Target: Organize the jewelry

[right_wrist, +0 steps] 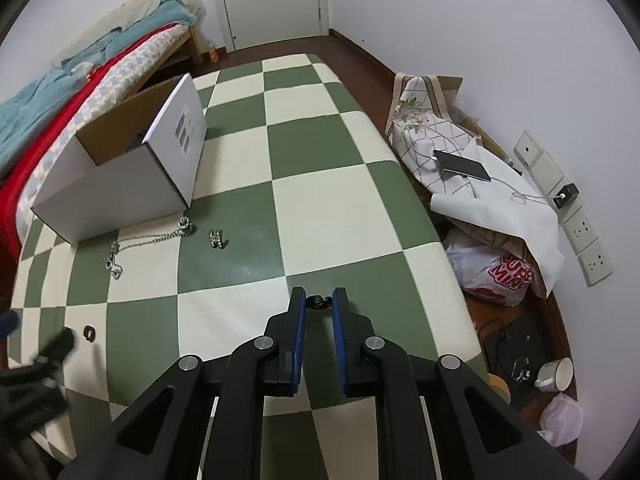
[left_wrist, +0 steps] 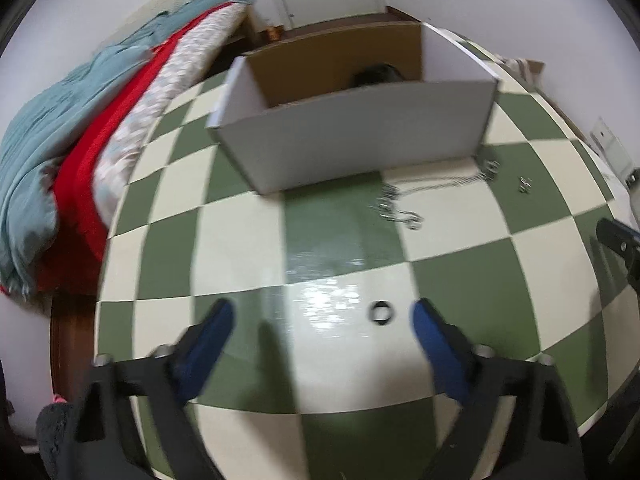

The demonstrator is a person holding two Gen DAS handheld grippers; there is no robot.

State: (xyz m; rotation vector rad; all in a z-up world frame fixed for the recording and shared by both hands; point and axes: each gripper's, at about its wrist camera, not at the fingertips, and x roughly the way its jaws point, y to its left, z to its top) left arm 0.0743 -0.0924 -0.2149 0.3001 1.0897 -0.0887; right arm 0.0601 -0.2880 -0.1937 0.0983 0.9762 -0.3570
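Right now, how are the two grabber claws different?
The left gripper is spread wide open, with a dark ring lying loose between its fingers. The right gripper is nearly closed, pinching a small dark ring. Both have black arms and blue pads, over the checkered table.

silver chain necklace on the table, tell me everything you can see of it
The silver chain necklace looks like metal, thin-linked and shiny. It lies flat and slack on the checkered tabletop, stretched along the front of the white cardboard box. One end bunches into a small tangle of loops on a cream square; the other ends in a round sparkly pendant by the box's near corner, close to it or touching, I cannot tell. In the left wrist view it is blurred. Neither gripper touches it.
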